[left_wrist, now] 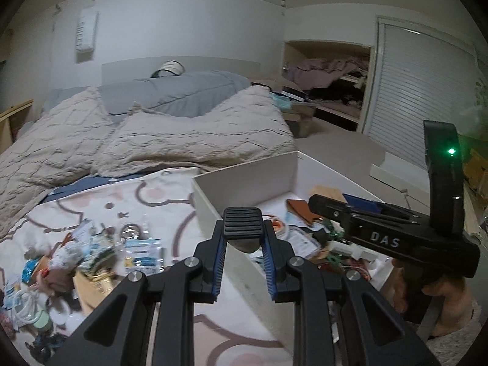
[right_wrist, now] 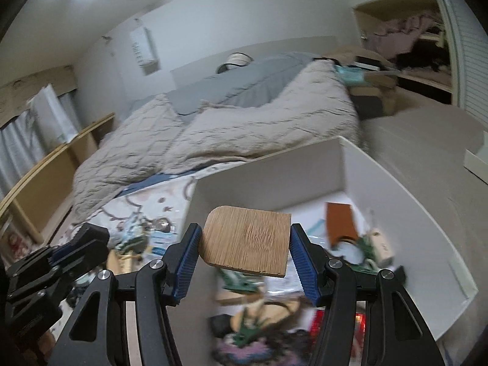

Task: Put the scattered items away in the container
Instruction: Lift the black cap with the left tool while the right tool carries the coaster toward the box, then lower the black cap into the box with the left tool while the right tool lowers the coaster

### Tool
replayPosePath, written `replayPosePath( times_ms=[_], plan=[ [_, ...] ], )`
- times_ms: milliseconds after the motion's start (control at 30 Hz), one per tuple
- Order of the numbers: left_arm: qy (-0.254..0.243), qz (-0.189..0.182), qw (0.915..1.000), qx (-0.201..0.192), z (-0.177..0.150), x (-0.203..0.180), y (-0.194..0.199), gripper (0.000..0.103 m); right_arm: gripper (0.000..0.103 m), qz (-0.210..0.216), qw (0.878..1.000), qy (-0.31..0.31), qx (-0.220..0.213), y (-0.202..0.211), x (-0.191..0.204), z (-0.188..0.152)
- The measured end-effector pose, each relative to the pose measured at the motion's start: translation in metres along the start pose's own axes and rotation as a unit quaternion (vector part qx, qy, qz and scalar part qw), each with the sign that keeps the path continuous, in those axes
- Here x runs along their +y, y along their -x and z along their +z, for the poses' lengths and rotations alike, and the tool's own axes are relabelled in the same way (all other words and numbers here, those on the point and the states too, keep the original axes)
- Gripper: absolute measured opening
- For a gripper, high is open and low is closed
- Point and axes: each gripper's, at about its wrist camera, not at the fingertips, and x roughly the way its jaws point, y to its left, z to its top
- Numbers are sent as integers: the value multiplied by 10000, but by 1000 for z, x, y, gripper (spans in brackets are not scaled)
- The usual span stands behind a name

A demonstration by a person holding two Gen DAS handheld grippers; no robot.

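A white open box [left_wrist: 244, 180] sits on a patterned sheet on the bed and holds several items; it also shows in the right wrist view [right_wrist: 268, 180]. My left gripper [left_wrist: 242, 241] is shut on a black ribbed pad [left_wrist: 242, 224] and holds it above the box's near left wall. My right gripper [right_wrist: 244, 247] is shut on a flat bamboo board [right_wrist: 247, 239] held over the box. The right gripper shows in the left wrist view [left_wrist: 381, 228] above the box's contents. Scattered packets and small items [left_wrist: 91, 250] lie on the sheet left of the box.
A rumpled beige quilt [left_wrist: 152, 131] and grey pillow [left_wrist: 183, 94] fill the bed behind. An open closet [left_wrist: 329, 82] with a louvred door [left_wrist: 418, 91] is at the back right. A wooden rail [right_wrist: 45, 161] runs along the left.
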Motion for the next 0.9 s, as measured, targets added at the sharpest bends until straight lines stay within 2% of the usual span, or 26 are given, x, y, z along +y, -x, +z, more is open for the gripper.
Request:
replayPosePath(
  times_ms=[300,900],
  plan=[
    [-108,-197,9995,199,6,-25,-23,23,59,-318,9991,-165,235,-3,-29,-5],
    [-19,-404,9974,597,9,-39,-53,23,59,-626,9950,192,749,-16,-35,-16]
  ],
)
